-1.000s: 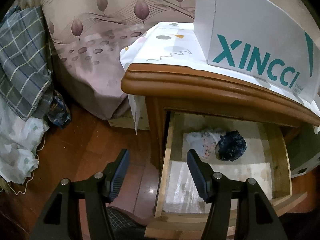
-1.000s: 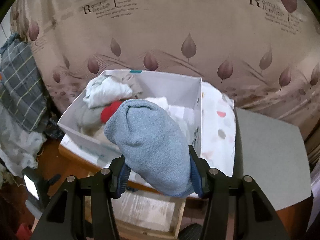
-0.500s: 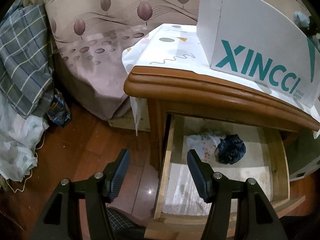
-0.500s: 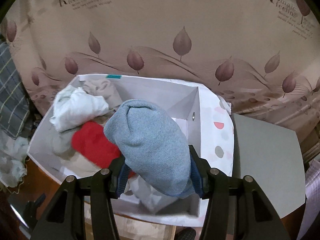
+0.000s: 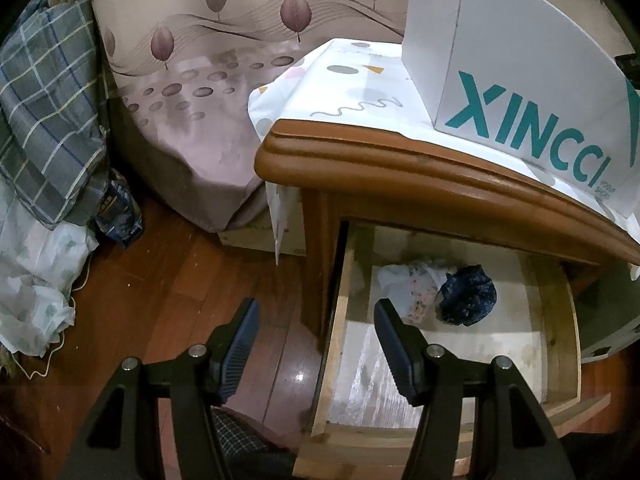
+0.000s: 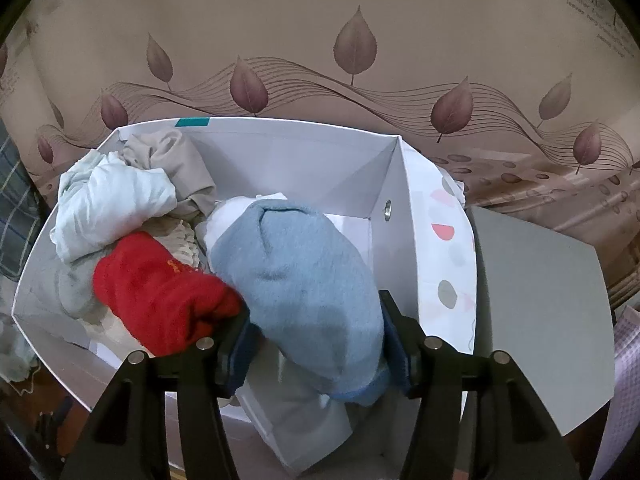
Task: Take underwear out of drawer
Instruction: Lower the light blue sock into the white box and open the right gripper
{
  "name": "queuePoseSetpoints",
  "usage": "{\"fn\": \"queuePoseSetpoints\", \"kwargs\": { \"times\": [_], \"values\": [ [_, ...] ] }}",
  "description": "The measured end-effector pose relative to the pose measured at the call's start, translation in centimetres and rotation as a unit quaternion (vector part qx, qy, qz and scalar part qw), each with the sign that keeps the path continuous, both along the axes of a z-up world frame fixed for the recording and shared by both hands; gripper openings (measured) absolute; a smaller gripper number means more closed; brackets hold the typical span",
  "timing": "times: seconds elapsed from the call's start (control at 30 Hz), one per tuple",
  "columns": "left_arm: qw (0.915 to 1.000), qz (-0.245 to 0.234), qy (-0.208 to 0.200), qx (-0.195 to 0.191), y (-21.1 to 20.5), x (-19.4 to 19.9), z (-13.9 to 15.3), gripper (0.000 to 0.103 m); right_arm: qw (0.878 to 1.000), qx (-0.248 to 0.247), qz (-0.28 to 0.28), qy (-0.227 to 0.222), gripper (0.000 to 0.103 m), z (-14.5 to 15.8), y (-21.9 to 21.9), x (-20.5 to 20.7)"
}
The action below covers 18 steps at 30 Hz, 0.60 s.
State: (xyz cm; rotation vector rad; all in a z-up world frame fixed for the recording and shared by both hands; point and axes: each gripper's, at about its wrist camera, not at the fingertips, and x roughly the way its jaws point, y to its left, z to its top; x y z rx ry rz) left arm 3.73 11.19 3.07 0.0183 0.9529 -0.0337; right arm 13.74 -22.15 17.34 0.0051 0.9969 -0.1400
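Over the white cardboard box (image 6: 288, 160) printed with teal lettering, my right gripper (image 6: 314, 344) carries a rolled blue-grey knit garment (image 6: 296, 280) between its pads, and the jaws are opening around it. I judge this the drop-off step: one piece out of the drawer is being let go into the box. Beside that roll, toward the box's left wall, lie a red knitted piece (image 6: 160, 296), a pale crumpled white cloth (image 6: 108, 204) and a beige crumpled cloth (image 6: 176, 160); the right-hand part of the box floor looks bare.

Below and in front of the box, my left gripper (image 5: 316, 340) hangs with its jaws about half apart and nothing between them, straddling the left side rail of the open wooden drawer (image 5: 560, 320) of the brown wooden nightstand (image 5: 400, 176) that bears the box. Deep in that drawer, under the nightstand's top, two pieces remain touching each other: a dark navy patterned bundle (image 5: 468, 296) and a pale floral-print bundle (image 5: 412, 292). The drawer floor nearer the front is bare.

My reading is that the next move calls for the right jaws to clear the roll fully, then for a gripper to reach well back under the overhanging top, keeping off the rail, to pinch one bundle without dragging its neighbour.
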Motion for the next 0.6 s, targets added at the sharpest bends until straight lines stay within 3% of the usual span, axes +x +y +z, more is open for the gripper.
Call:
{"fn": "queuePoseSetpoints", "kwargs": {
  "times": [0.07,0.13,0.4,0.6],
  "values": [
    [1.0000,0.000,0.001,0.003,0.0,0.0,-0.1,0.061,1.000,-0.004,0.005,-0.002,0.056,0.3,0.2,-0.4],
    [1.0000,0.000,0.001,0.001,0.0,0.0,-0.1,0.061,1.000,-0.021,0.007,-0.008,0.068,0.7,0.5,-1.0],
    [1.0000,0.003,0.004,0.006,0.2,0.0,-0.4,0.061,0.999,-0.025,0.026,-0.039,0.075,3.2,1.0,-3.8],
    [0.9999,0.008,0.007,0.005,0.4,0.0,-0.4,0.061,0.995,-0.037,0.071,-0.061,0.075,3.8,2.7,-8.6]
  ]
}}
